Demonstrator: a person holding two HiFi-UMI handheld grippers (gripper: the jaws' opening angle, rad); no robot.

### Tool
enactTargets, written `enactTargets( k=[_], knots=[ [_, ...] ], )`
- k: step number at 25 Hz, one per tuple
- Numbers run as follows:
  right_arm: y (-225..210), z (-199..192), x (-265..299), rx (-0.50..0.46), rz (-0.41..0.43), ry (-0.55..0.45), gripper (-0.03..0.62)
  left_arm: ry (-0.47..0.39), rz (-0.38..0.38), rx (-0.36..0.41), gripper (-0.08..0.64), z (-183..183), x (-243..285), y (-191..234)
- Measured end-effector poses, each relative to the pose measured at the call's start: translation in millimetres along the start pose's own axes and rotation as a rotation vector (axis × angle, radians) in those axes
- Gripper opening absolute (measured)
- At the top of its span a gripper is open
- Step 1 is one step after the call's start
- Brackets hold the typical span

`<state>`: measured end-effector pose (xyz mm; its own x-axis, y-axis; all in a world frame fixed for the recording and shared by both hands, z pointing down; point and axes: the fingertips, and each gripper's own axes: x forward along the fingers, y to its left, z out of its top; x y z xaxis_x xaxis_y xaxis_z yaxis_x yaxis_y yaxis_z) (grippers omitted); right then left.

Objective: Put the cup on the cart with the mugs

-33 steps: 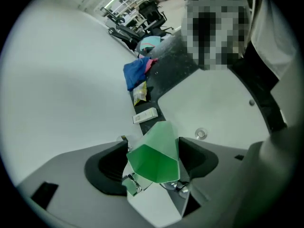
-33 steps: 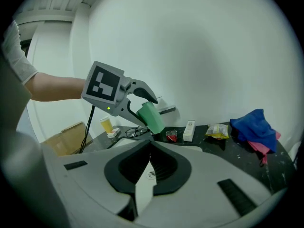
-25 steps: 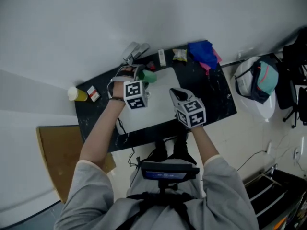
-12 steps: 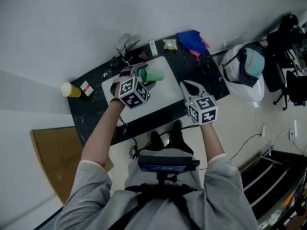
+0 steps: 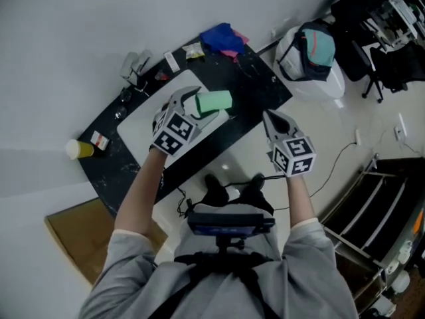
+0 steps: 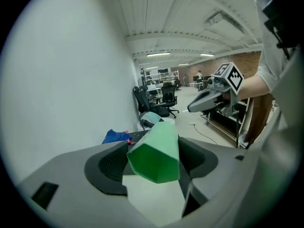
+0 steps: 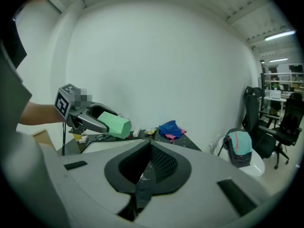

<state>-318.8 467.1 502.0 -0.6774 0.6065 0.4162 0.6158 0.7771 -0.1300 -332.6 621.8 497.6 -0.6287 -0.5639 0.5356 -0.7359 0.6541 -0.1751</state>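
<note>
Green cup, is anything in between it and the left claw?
No, nothing is in between. The left claw is clamped right on the green cup, which sits between its two sides, up above the black table.

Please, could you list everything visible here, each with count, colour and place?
green cup: one, green, in the left tool, above the table
table: one, black, by the white wall
board: one, white, on the table
container: one, yellow, table's left end
cloth: one, blue, table's end nearest the bag
bag: one, white and teal, floor beside table
cardboard: one, brown, floor, lower left
left tool: one, grey, shut on the green cup
right tool: one, grey, shut, empty
</note>
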Motion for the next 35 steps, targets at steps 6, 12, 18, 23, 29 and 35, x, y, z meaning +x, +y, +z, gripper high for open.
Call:
enactTargets(
  k=[6,12,18,23,29,35],
  knots=[
    [-55.6,-18.4,-56.6,0.063,-0.123,-0.045,-0.005,-0.136,-0.081,-0.101,0.341,54.5,33.9,-43.8],
    [-110.9,-36.9,-128.7,0.105,-0.206,-0.092,-0.005,-0.179,-0.153,-0.102,0.341,100.9,74.7,-105.8],
    [-164.0,-57.4,-204.9,0.141,-0.278,-0.125,-0.005,-0.182,-0.223,-0.041,0.341,151.9,116.2,-181.4],
    [-212.8,-80.2,-278.7,0.168,-0.358,-0.155,-0.005,-0.183,-0.299,0.014,0.341,192.8,159.0,-256.8],
    [-268.2,-109.8,-385.8,0.216,-0.500,-0.189,-0.006,-0.207,-0.434,0.085,0.341,256.5,209.8,-360.6],
    [-319.2,-136.1,-487.7,0.276,-0.680,-0.236,-0.005,-0.248,-0.592,0.177,0.341,326.4,257.3,-460.4]
  ],
)
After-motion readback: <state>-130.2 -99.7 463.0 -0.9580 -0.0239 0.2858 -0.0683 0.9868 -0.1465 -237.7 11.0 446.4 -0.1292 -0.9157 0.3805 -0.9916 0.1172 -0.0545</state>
